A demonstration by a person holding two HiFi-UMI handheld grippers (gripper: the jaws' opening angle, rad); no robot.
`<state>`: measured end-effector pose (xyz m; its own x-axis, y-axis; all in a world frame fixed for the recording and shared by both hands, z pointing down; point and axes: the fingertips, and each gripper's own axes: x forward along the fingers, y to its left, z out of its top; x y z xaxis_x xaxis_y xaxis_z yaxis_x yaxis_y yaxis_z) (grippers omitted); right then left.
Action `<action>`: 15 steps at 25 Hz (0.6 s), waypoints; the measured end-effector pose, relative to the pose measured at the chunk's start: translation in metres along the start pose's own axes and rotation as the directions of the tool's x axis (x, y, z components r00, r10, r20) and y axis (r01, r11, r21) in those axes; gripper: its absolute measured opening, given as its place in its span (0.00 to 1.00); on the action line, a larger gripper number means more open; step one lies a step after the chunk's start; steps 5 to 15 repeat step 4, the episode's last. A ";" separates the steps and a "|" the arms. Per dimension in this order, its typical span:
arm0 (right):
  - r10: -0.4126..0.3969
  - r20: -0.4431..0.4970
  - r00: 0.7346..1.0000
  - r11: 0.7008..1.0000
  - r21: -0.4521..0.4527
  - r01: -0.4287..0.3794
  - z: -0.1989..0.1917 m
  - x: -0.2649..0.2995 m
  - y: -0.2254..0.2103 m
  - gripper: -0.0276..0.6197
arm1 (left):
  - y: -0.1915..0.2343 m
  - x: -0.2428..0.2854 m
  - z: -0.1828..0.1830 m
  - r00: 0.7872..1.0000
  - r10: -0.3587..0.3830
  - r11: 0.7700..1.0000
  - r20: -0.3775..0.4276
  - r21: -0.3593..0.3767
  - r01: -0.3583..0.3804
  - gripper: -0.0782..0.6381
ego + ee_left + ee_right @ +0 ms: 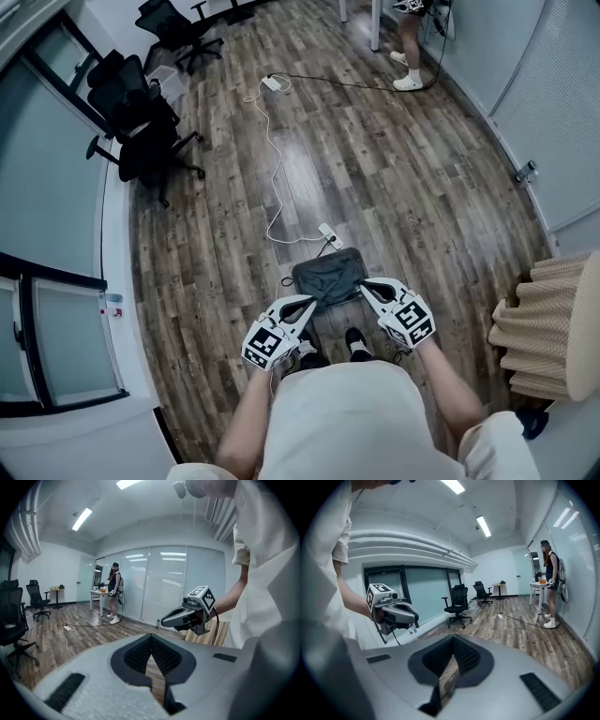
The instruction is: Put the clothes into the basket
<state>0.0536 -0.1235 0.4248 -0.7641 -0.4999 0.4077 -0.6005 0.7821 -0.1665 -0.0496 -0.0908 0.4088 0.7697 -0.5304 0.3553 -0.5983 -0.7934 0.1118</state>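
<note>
A dark grey rectangular piece of fabric [328, 276] lies on the wooden floor just in front of my feet; I cannot tell whether it is a folded garment or a soft bin. My left gripper [310, 302] hangs over its near left corner, my right gripper [367, 284] over its near right corner, tips turned toward each other. In the left gripper view the left gripper [151, 642] is shut and holds nothing, and the right gripper [165, 619] shows opposite it. In the right gripper view the right gripper [452, 644] is shut and holds nothing, facing the left gripper [414, 617].
A beige ribbed woven object [550, 323] stands at the right edge. A power strip [328, 232] with a white cable [274, 159] lies beyond the fabric. Black office chairs [141, 122] stand by the glass wall at left. Another person [410, 47] stands far off by a table.
</note>
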 end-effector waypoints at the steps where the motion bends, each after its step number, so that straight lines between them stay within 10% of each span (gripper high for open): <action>1: -0.002 0.000 1.000 1.000 0.001 0.002 0.000 0.000 0.000 0.07 | 0.000 0.000 0.000 1.000 -0.001 1.000 -0.002 0.000 0.001 0.13; 15: -0.005 -0.001 1.000 1.000 0.001 0.005 -0.001 0.000 -0.001 0.07 | 0.000 0.000 -0.003 1.000 -0.005 1.000 -0.007 0.004 0.006 0.13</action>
